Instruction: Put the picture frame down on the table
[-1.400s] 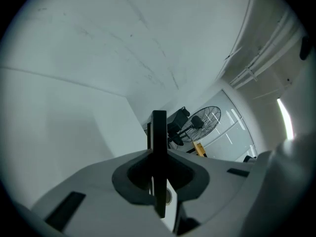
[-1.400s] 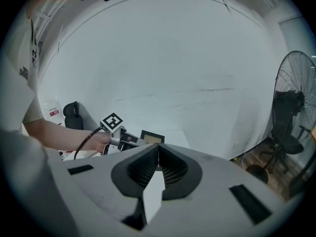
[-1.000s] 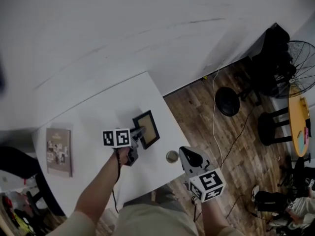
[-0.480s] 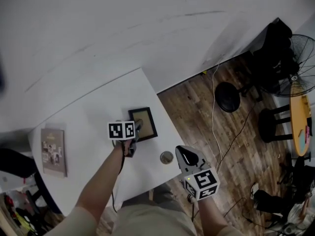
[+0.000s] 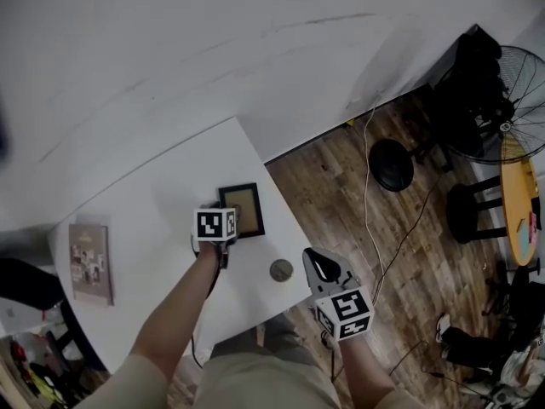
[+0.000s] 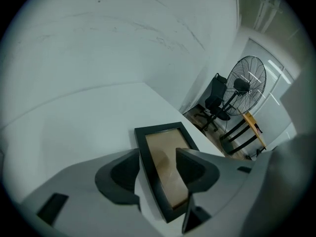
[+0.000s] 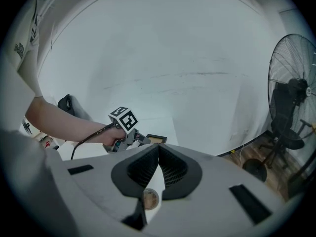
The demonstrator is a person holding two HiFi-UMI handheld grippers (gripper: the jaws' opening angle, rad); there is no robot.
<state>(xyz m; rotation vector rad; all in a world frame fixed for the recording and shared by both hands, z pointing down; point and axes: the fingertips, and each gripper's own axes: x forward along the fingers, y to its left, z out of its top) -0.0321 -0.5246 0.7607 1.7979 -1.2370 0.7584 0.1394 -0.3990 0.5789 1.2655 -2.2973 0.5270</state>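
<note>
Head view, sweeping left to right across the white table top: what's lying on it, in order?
booklet → picture frame → small round disc

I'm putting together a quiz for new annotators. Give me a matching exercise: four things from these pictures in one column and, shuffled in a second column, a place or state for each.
Things
1. picture frame
2. round disc
3. booklet
4. right gripper

Places or states
A. jaws together, empty
B. at the left end of the table in the head view
C. between the jaws of the left gripper
D. on the table, near the edge closest to the right gripper

Pairs: 1-C, 2-D, 3-B, 4-A
</note>
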